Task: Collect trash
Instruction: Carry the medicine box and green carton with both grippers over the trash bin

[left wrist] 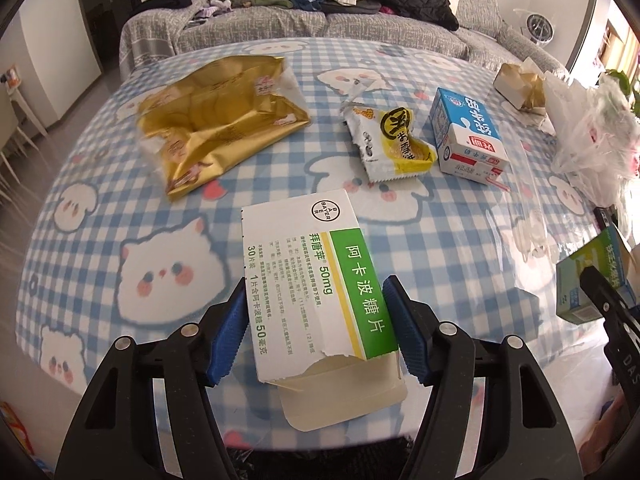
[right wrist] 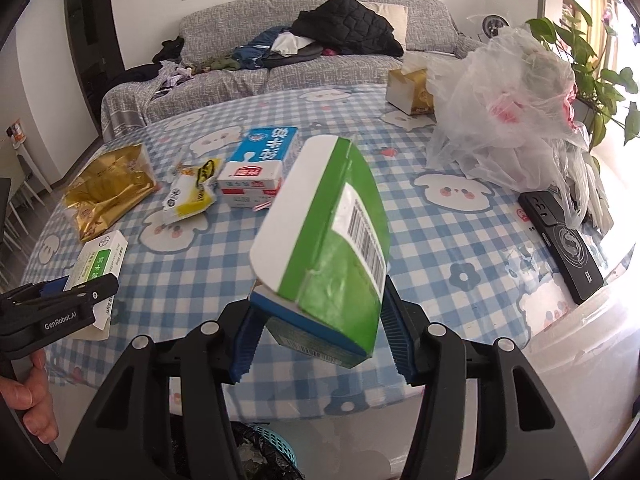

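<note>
Our right tool (right wrist: 320, 320) pinches a green box (right wrist: 332, 240) above the bin (right wrist: 272, 452); our left tool (left wrist: 316, 328) clamps the white medicine box (left wrist: 312, 280). We judge most work remains: the gold bag (left wrist: 216, 120), snack wrapper (left wrist: 392, 140) and milk carton (left wrist: 468, 136) still lie on the worktop (left wrist: 100, 208).

Torn white medicine box (left wrist: 316, 280) lies flat on table.

We see a grey sofa (right wrist: 320, 68) piled with clothes (right wrist: 344, 28), a black phone (right wrist: 560, 236) on the checked desk (right wrist: 440, 232), and a potted plant (right wrist: 600, 68) at right.

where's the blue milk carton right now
The blue milk carton lies on its side on the checked tablecloth, far side, between the yellow snack wrapper and the tissue box.
</note>
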The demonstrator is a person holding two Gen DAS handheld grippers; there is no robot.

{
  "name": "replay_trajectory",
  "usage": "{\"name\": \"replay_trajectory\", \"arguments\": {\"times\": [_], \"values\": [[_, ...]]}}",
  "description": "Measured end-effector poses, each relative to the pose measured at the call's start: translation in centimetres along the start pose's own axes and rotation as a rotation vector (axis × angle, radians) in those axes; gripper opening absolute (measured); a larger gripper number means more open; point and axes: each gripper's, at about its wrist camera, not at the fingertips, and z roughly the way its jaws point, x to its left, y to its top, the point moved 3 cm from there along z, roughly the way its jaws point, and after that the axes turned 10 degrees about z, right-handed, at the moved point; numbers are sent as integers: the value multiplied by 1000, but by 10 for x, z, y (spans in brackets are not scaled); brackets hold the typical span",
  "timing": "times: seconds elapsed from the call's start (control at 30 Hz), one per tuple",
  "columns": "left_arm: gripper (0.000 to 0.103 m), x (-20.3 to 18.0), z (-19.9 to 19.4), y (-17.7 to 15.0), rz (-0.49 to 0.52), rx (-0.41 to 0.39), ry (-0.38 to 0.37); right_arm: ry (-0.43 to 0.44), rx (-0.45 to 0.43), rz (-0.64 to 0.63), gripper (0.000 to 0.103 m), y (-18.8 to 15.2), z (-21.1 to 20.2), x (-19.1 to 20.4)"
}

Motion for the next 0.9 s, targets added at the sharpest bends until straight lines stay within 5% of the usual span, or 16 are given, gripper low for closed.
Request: {"name": "replay_trajectory", "arguments": {"times": [0.9], "values": [[64, 40, -75, -120, -57, -29, -22, 128, -25, -118, 52, -78, -63, 70]]}}
